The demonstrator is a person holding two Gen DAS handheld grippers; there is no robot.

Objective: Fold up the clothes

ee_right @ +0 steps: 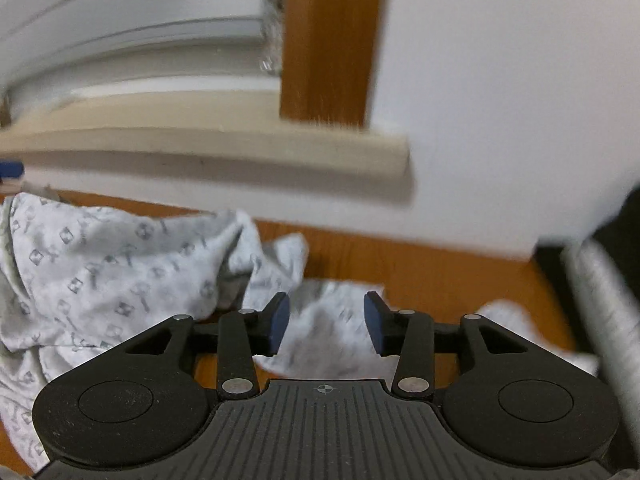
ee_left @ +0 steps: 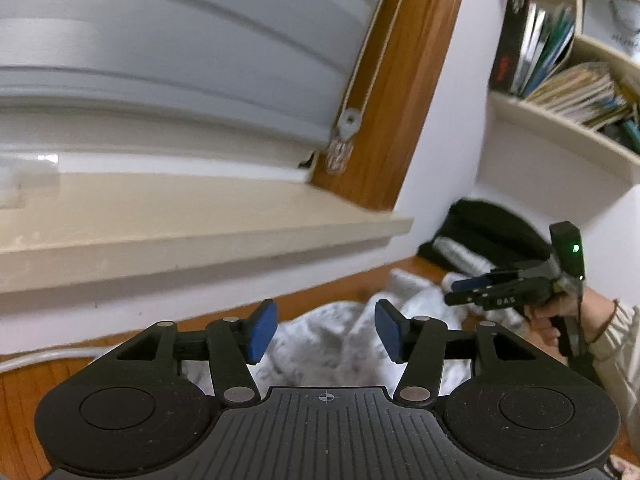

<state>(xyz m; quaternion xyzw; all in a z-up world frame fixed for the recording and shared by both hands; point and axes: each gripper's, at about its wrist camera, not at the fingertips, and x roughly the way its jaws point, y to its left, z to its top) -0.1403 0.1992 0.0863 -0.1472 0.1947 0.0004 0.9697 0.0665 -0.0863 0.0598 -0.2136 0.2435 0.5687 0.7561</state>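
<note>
One patterned white garment (ee_right: 100, 264), one black garment (ee_left: 492, 228), two grippers, one bookshelf (ee_left: 560, 120).

free: wooden floor (ee_right: 460, 276) | blocked: windowsill (ee_right: 240, 148) overhead

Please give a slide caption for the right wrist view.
Open right gripper above patterned white garment on wooden floor.

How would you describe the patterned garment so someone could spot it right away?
Find the window sill; on the wooden surface beneath it lies a crumpled white garment. Its small grey printed motifs set it apart from the black clothing heaped in the corner.
</note>
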